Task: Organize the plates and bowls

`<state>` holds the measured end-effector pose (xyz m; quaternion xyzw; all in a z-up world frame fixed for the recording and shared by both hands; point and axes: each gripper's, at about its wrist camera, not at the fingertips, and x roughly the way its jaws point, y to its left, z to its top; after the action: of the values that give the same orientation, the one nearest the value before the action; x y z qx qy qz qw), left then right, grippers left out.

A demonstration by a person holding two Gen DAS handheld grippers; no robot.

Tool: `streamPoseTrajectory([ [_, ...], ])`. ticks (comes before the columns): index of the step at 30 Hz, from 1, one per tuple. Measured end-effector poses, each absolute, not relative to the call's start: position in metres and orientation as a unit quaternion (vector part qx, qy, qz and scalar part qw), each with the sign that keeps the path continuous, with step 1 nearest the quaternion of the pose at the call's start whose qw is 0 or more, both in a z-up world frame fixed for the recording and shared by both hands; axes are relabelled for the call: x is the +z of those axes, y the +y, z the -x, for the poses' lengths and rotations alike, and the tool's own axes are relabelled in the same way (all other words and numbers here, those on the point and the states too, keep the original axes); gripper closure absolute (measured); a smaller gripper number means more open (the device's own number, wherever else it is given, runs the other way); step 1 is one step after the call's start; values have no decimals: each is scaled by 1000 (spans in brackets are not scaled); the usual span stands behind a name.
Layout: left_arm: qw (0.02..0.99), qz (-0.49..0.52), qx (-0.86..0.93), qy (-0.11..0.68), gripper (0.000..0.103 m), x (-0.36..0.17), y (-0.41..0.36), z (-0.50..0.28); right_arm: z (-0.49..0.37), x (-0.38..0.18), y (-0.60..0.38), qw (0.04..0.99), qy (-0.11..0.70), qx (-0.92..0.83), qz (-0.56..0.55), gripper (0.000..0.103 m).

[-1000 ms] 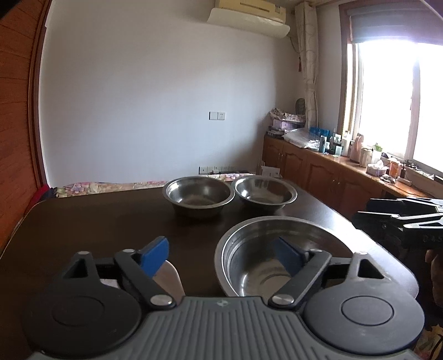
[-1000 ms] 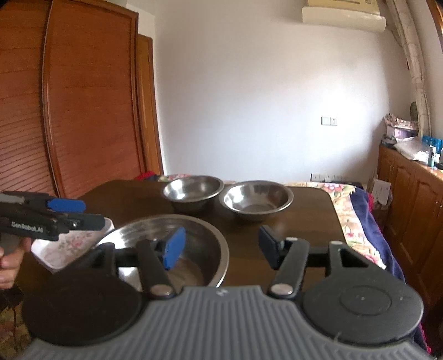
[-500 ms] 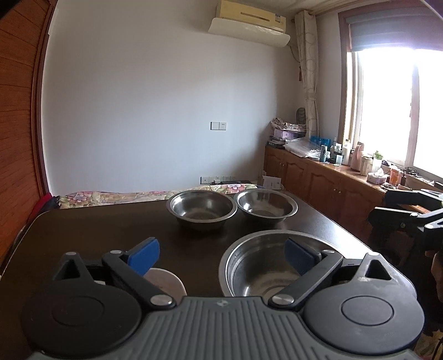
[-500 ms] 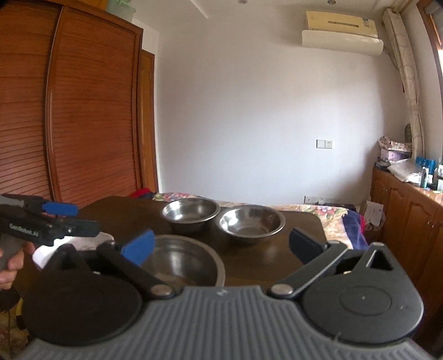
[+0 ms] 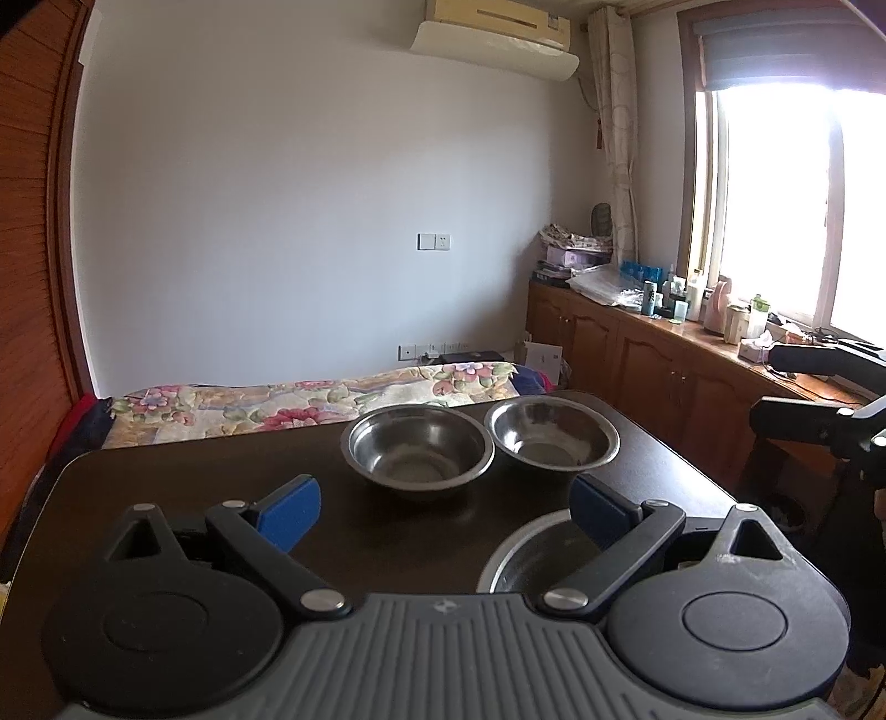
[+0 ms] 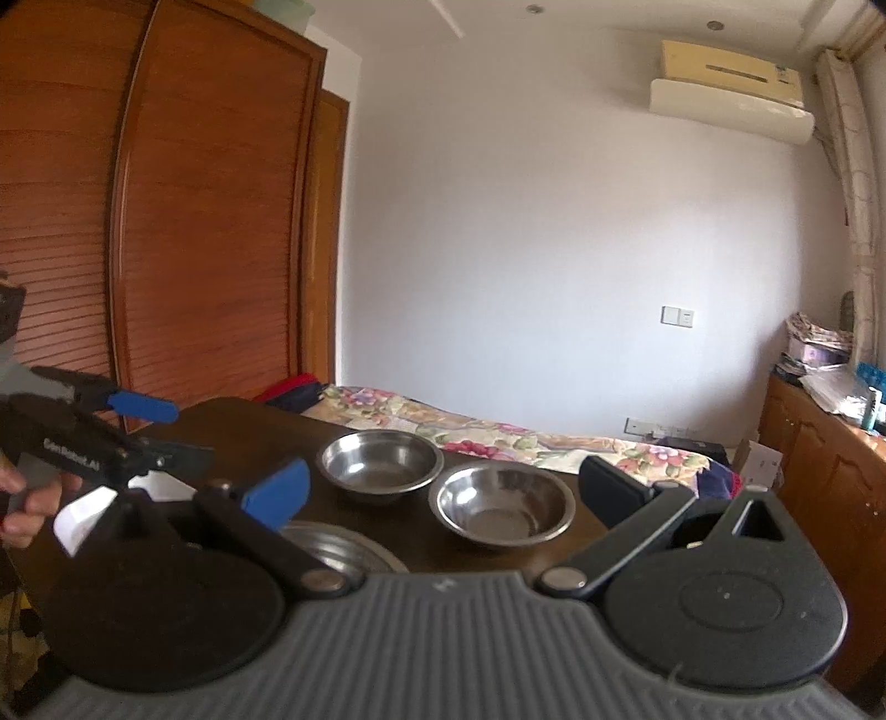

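Sunlit bedroom, dark table [image 5: 194, 471] in front of a white wall. Left gripper [image 5: 443, 509] spread wide, jaws just opened, nothing between the blue pads but bare tabletop. Right gripper [image 6: 446, 493] likewise wide and just opened, also empty, held above the near edge of the table. Closest in, large steel bowl [image 5: 531, 559] on the table, partly hidden behind the left gripper's right-side finger and touching neither tool. White dish [image 6: 83, 518] just beside it at the table's left edge, below the left gripper as seen from the right wrist view, mostly hidden; whether plate or shallow bowl, impossible to tell. Farther back, two smaller steel bowls side by side near the far edge: left small bowl [image 5: 418, 451] and right small bowl [image 5: 554, 437], rims close together, contact unclear. Beyond, floral bedspread [image 5: 310, 399], slatted wardrobe [image 6: 210, 249], air conditioner [image 5: 493, 39] high on the wall.

Apparently a pause between placements, both tools free and clear of the dishes. Sorting not yet finished by the look of it: three bowls unstacked. Next move probably calling for a reach forward to one small bowl, pads over its rim, a firm pinch on the thin steel lip, then a level lift toward a matching bowl.
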<state>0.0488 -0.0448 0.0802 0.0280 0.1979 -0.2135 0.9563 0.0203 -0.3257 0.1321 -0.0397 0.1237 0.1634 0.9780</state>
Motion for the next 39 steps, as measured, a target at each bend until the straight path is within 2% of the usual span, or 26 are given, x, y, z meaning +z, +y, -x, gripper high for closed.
streamPoseTrajectory([
  [11, 953, -31, -210, 217, 1, 91, -50, -97, -67, 136, -341, 973, 157, 169, 22, 0],
  [21, 943, -14, -191, 271, 31, 80, -43, -162, -120, 143, -341, 959, 193, 208, -2, 3],
  [32, 925, -26, -184, 332, 42, 50, -47, -220, -162, 132, -312, 936, 244, 253, 4, 8],
  [34, 920, -22, -186, 344, 46, 46, -46, -228, -173, 130, -307, 929, 259, 264, 7, 17],
  [37, 916, -23, -189, 352, 48, 42, -44, -236, -188, 125, -298, 920, 281, 273, 16, 22],
  [39, 912, -16, -197, 358, 53, 40, -42, -241, -200, 122, -291, 914, 295, 277, 19, 26],
])
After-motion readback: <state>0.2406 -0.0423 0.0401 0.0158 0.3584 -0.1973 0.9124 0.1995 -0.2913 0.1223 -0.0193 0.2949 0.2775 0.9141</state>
